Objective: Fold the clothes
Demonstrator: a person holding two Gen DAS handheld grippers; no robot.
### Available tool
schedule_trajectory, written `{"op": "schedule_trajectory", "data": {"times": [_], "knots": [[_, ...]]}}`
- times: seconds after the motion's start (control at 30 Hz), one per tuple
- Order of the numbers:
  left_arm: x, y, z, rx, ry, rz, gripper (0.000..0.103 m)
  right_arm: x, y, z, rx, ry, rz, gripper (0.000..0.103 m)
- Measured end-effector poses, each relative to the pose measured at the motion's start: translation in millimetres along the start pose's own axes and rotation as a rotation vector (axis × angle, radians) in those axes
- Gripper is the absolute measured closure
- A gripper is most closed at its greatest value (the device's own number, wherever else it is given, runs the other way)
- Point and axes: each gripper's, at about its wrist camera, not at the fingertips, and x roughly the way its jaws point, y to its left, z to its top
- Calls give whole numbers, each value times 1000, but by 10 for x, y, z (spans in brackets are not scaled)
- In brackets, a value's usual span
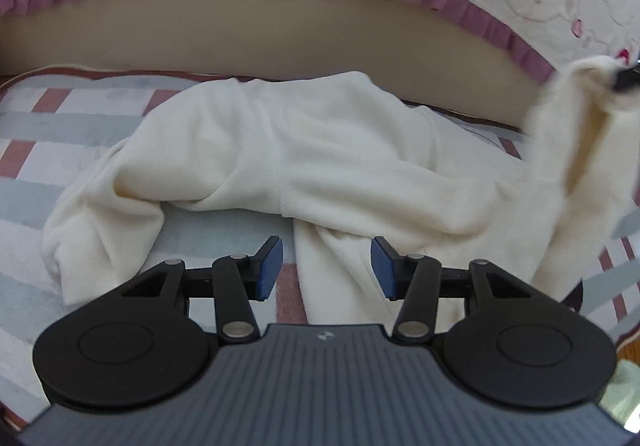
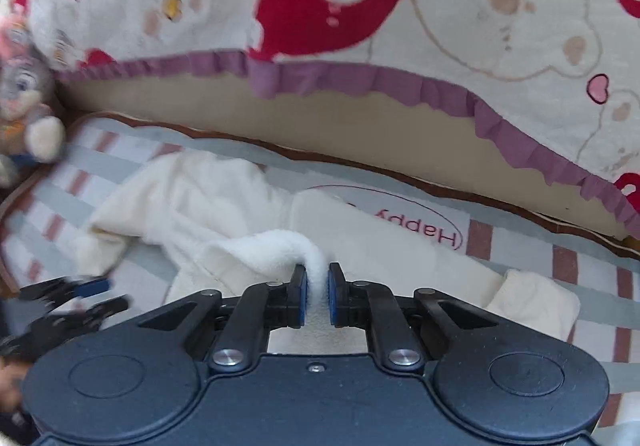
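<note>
A cream fleece garment (image 1: 304,150) lies crumpled on a striped mat (image 1: 48,126). My left gripper (image 1: 326,266) is open and empty, just above the garment's near edge, one pad over the mat and one over the cloth. My right gripper (image 2: 317,294) is shut on a fold of the cream garment (image 2: 280,246) and lifts it off the mat. In the left wrist view the lifted cloth (image 1: 580,134) rises at the far right to the right gripper (image 1: 626,80). The left gripper shows blurred at the lower left of the right wrist view (image 2: 80,298).
A beige sofa front (image 1: 240,30) with a purple-frilled bear-print cover (image 2: 480,26) runs behind the mat. A plush toy (image 2: 24,114) sits at the mat's far left corner. A "Happy" label (image 2: 420,230) is printed on the mat.
</note>
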Motion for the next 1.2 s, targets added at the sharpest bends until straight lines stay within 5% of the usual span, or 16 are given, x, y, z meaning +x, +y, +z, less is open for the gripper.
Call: {"op": "schedule_trajectory", "data": {"times": [0.27, 0.4, 0.43, 0.5, 0.53, 0.63, 0.7, 0.9, 0.97, 1.0, 1.03, 1.1, 1.17, 1.2], "knots": [[36, -21, -247, 65, 40, -162, 45, 590, -38, -374, -15, -128, -82, 90], [219, -150, -366, 142, 155, -179, 44, 794, -118, -639, -13, -184, -122, 89], [264, -164, -393, 135, 189, -202, 44, 845, -138, -705, -12, -198, -132, 86], [389, -92, -451, 46, 254, -295, 44, 902, -165, -844, -10, -222, -159, 58], [438, -73, -475, 21, 272, -288, 44, 853, -153, -926, -6, -225, -185, 48], [509, -99, -511, 35, 278, -187, 42, 653, -97, -1185, 14, -242, -225, 44], [521, -171, -552, 99, 265, -145, 31, 497, -69, -1395, 97, -260, -236, 39], [701, -223, -696, 101, 348, -142, 29, 584, 20, -1828, 276, -174, -70, 34], [696, -158, -715, 44, 321, -105, 34, 727, 103, -1859, 272, -132, -57, 33], [663, -151, -701, 44, 299, -93, 55, 798, 151, -1838, 248, -129, -79, 33], [620, -152, -679, 52, 273, -84, 86, 879, 171, -1797, 220, -129, -105, 33], [535, -155, -634, 69, 223, -64, 92, 1020, 188, -1748, 176, -136, -174, 36], [334, -168, -541, 107, 97, -8, 93, 1054, 142, -1686, 152, -158, -208, 90], [203, -175, -480, 137, 18, 39, 93, 1015, 105, -1648, 150, -171, -212, 91]]}}
